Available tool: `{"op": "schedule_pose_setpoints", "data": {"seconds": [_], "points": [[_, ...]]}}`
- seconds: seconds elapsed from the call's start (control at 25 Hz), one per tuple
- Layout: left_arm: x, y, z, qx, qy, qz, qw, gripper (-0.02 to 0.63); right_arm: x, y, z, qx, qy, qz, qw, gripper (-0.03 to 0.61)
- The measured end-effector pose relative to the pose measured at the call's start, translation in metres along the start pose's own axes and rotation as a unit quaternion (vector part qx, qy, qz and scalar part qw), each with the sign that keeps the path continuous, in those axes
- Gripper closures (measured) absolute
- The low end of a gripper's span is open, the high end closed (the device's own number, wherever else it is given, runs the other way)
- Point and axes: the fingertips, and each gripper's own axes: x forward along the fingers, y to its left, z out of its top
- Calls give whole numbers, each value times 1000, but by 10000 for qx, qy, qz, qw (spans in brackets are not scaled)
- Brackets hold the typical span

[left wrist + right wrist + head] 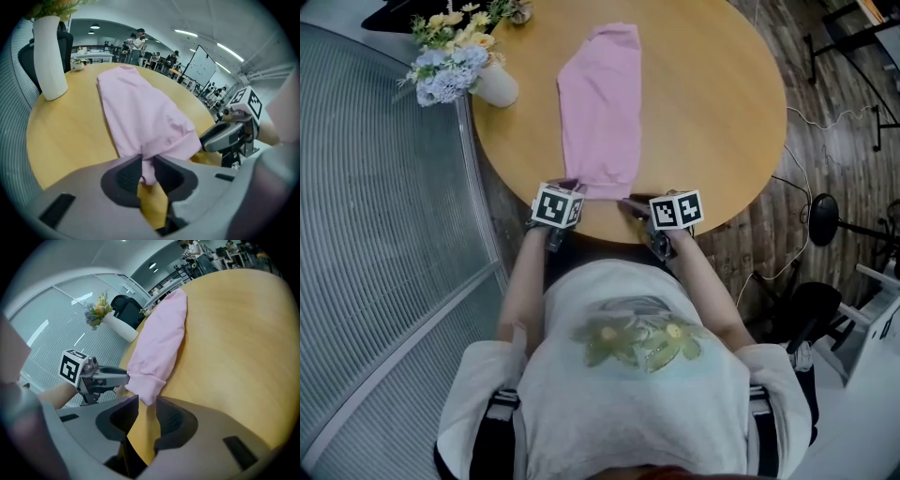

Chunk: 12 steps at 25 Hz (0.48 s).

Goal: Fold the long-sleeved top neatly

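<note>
Low in the head view, both grippers meet the near rim of the round table. The left gripper has its jaws narrow and clamped on the top. A bunched fold of the near left corner of the hem hangs down between the pads. The right gripper has its jaws a little wider. The thick near right corner of the hem sits right at their tips, with cloth against both pads.

The pink top lies in the middle of the head view as a long narrow strip, folded lengthwise. It runs from the near rim up toward the far one and lies flat on the wood except where the two corners are pinched.

Well apart from the top, in the upper left of the head view, a white vase stands close to the table's rim. It holds flowers in yellow and pale blue with green leaves, which lean out over the rim. Farther up, at the top edge of that view, a small pot stands by the far rim; its contents are too small to tell.

Beyond the table, in the left gripper view, people and a whiteboard show near the top centre.
</note>
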Motion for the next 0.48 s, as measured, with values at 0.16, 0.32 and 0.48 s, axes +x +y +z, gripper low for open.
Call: {"op": "schedule_pose_setpoints", "data": {"seconds": [0.16, 0.32, 0.48], "points": [[-6, -3, 3, -294, 103, -450, 9985, 535, -14, -7, 18, 34, -71, 123, 9999, 449], [-33, 0, 40, -657, -286, -1241, 9897, 534, -42, -10, 65, -79, -560, 396, 9976, 446], [-47, 41, 97, -412, -742, -783, 9933, 533, -68, -15, 123, -816, -942, 368, 9915, 380]]}}
